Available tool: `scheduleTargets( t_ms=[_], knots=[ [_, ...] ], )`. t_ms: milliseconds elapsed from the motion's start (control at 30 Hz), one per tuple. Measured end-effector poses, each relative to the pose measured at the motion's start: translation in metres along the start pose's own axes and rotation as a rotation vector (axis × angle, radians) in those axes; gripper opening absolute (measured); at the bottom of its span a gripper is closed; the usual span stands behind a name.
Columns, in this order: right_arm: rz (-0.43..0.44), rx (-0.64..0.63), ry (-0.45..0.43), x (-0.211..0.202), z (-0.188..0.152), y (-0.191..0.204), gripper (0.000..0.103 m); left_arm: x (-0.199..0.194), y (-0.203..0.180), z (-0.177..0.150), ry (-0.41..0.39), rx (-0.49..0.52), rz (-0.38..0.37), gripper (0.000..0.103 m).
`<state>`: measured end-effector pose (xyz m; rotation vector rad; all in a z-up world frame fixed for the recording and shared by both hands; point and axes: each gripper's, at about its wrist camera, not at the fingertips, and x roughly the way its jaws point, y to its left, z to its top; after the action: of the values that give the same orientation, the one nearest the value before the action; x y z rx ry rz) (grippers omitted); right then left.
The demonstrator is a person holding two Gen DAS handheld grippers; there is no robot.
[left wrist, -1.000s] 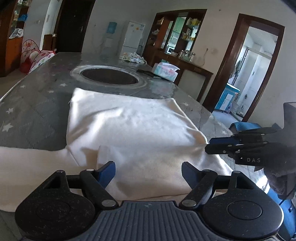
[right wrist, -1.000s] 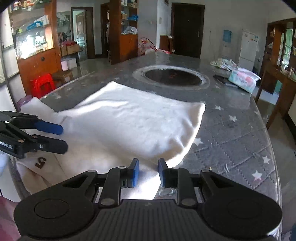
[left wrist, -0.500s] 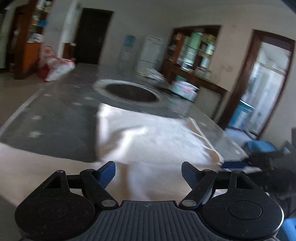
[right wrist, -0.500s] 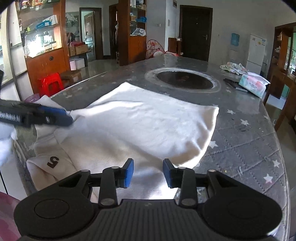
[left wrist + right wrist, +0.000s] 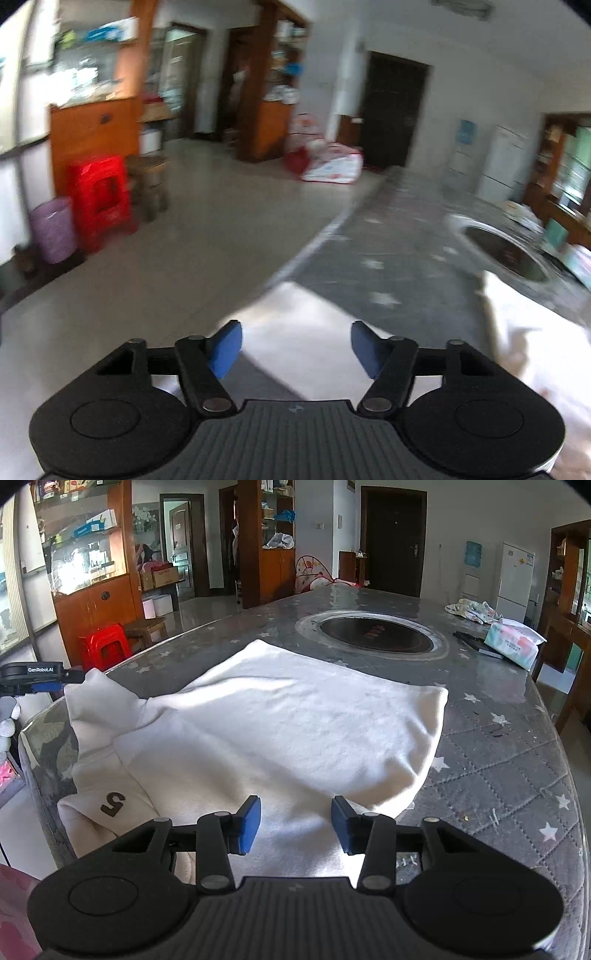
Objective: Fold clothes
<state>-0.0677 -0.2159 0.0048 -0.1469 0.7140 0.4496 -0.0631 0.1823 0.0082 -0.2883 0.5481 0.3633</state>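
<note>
A white garment (image 5: 295, 720) lies folded on the grey star-print table (image 5: 498, 775), with a dark "5" mark near its front left. My right gripper (image 5: 295, 816) hovers over the garment's near edge. Its jaws are opening and nothing is pinched between them. In the right wrist view my left gripper (image 5: 48, 681) is at the table's far left corner, beside the raised sleeve end (image 5: 92, 690). The blurred left wrist view shows my left gripper (image 5: 295, 339) closing, with the white cloth (image 5: 295, 314) below and ahead of the pads and not pressed by them.
A round dark cooktop (image 5: 373, 635) is set into the table behind the garment. A tissue pack (image 5: 513, 642), a black flat item (image 5: 476, 644) and a crumpled cloth (image 5: 469, 609) lie at the far right. A red stool (image 5: 99, 199) and a purple bin (image 5: 51, 229) stand on the floor to the left.
My left gripper has swung left, from facing across the garment to facing the table's left corner and the floor, and its jaws have narrowed. The right gripper's jaws have widened.
</note>
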Motion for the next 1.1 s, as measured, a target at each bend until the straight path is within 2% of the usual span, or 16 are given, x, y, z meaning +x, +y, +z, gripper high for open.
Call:
scheduleTargets(
  t_ms=[100,133,267,367,400,467,533,600,733,833,1000,1100],
  knots=[
    [0.008,-0.012,-0.005,-0.001,0.001,0.004,0.043,0.009,0.015,0.001,0.013,-0.049,0.05,0.059],
    [0.01,-0.014,-0.007,-0.002,0.002,0.005,0.043,0.012,0.019,0.001,0.019,-0.056,0.048,0.054],
    [0.012,-0.014,-0.012,-0.003,0.003,0.007,0.044,0.021,0.023,0.002,0.019,-0.034,0.046,0.049],
    [0.015,-0.012,-0.016,-0.004,0.002,0.009,0.045,0.025,0.021,0.004,0.019,-0.032,0.043,0.035],
    [0.014,-0.012,-0.017,-0.005,0.002,0.01,0.045,0.027,0.018,0.005,0.022,-0.034,0.039,0.025],
    [0.014,-0.008,-0.021,-0.006,0.002,0.01,0.046,0.028,0.018,0.004,0.018,-0.034,0.034,0.02],
    [0.013,-0.003,-0.028,-0.008,0.002,0.009,0.046,0.027,0.017,0.004,0.012,-0.034,0.031,0.011],
    [0.013,0.002,-0.035,-0.009,0.002,0.008,0.046,0.023,0.016,0.007,0.015,-0.055,0.007,0.008],
    [0.01,0.015,-0.051,-0.013,0.002,0.007,0.046,0.008,0.007,0.014,0.013,-0.076,-0.093,0.006],
    [0.007,0.03,-0.063,-0.016,0.002,0.005,0.046,-0.006,-0.01,0.022,0.013,-0.075,-0.215,0.006],
    [-0.007,0.067,-0.095,-0.025,-0.001,-0.002,0.046,-0.037,-0.057,0.031,0.017,-0.03,-0.46,0.005],
    [-0.02,0.091,-0.112,-0.031,-0.004,-0.007,0.046,-0.054,-0.092,0.029,0.053,0.002,-0.635,0.005]
  ],
)
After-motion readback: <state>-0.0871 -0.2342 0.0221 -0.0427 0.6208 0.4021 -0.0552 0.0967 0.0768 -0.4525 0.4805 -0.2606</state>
